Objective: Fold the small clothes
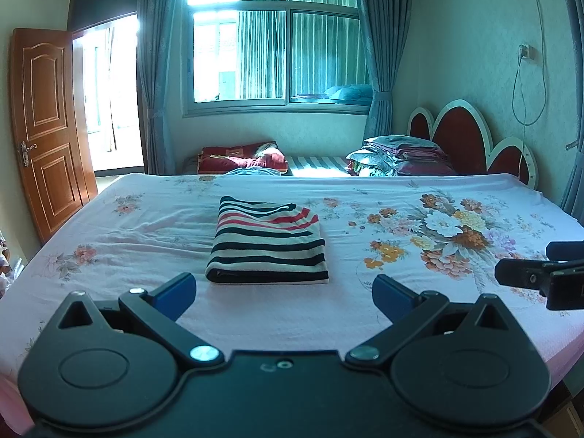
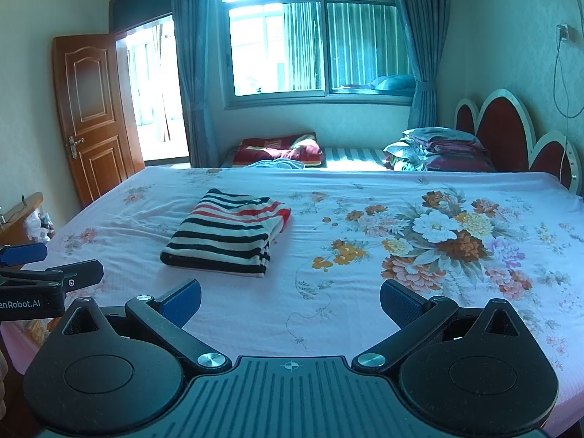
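A small striped garment (image 1: 268,242), black, white and red, lies folded into a neat rectangle on the pink floral bed sheet (image 1: 146,226). It also shows in the right wrist view (image 2: 228,233), left of centre. My left gripper (image 1: 284,294) is open and empty, held above the bed just in front of the garment's near edge. My right gripper (image 2: 290,301) is open and empty, to the right of the garment. The right gripper shows at the right edge of the left wrist view (image 1: 540,277); the left gripper shows at the left edge of the right wrist view (image 2: 47,273).
A red headboard (image 1: 471,142) stands at the far right with stacked pillows (image 1: 398,155). A red blanket (image 1: 241,157) lies on a second bed under the window. A wooden door (image 1: 47,127) stands open at the left. A big flower print (image 2: 449,233) covers the sheet's right side.
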A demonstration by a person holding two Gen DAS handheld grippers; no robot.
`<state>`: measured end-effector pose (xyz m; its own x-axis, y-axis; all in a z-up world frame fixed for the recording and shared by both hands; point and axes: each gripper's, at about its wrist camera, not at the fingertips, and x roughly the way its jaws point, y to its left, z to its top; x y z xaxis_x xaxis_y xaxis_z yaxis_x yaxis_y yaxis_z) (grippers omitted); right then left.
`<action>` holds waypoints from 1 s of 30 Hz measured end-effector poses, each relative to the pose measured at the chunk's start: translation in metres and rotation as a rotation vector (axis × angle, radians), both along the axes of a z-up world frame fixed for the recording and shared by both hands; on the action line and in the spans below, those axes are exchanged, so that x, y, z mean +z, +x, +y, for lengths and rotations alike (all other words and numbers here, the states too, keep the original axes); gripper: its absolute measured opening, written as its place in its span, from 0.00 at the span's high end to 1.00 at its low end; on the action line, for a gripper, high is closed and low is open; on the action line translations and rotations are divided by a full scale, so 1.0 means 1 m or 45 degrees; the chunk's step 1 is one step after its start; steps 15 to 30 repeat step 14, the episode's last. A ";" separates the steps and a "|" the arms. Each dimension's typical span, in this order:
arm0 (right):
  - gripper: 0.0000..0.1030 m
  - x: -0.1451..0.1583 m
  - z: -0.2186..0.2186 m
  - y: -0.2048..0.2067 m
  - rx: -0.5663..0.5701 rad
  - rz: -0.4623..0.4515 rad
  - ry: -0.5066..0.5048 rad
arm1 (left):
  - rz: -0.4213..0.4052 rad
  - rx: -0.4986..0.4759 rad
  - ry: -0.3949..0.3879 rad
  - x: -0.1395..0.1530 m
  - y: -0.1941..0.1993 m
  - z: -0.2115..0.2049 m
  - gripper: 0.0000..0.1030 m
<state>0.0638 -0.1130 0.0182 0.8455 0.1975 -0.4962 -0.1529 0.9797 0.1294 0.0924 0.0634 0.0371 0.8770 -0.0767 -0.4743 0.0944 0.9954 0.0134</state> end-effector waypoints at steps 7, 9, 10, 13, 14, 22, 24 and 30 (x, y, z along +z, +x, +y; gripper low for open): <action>0.00 0.000 0.000 0.001 0.009 0.004 0.001 | -0.007 0.004 0.003 -0.002 0.000 0.001 0.02; 0.00 -0.001 0.001 0.001 0.013 0.005 0.002 | -0.009 0.004 0.003 -0.002 0.000 0.002 0.02; 0.00 -0.001 0.001 0.002 0.013 0.005 0.000 | -0.013 0.004 0.003 -0.002 -0.001 0.001 0.02; 0.00 -0.001 0.002 0.002 0.013 0.007 0.002 | -0.016 -0.012 -0.003 -0.002 -0.001 0.001 0.03; 0.00 -0.002 0.002 0.002 0.013 0.007 0.001 | -0.014 -0.018 -0.005 -0.002 -0.001 0.001 0.02; 0.00 -0.002 0.002 0.002 0.013 0.007 0.001 | -0.014 -0.018 -0.005 -0.002 -0.001 0.001 0.02; 0.00 -0.002 0.002 0.002 0.013 0.007 0.001 | -0.014 -0.018 -0.005 -0.002 -0.001 0.001 0.02; 0.00 -0.002 0.002 0.002 0.013 0.007 0.001 | -0.014 -0.018 -0.005 -0.002 -0.001 0.001 0.02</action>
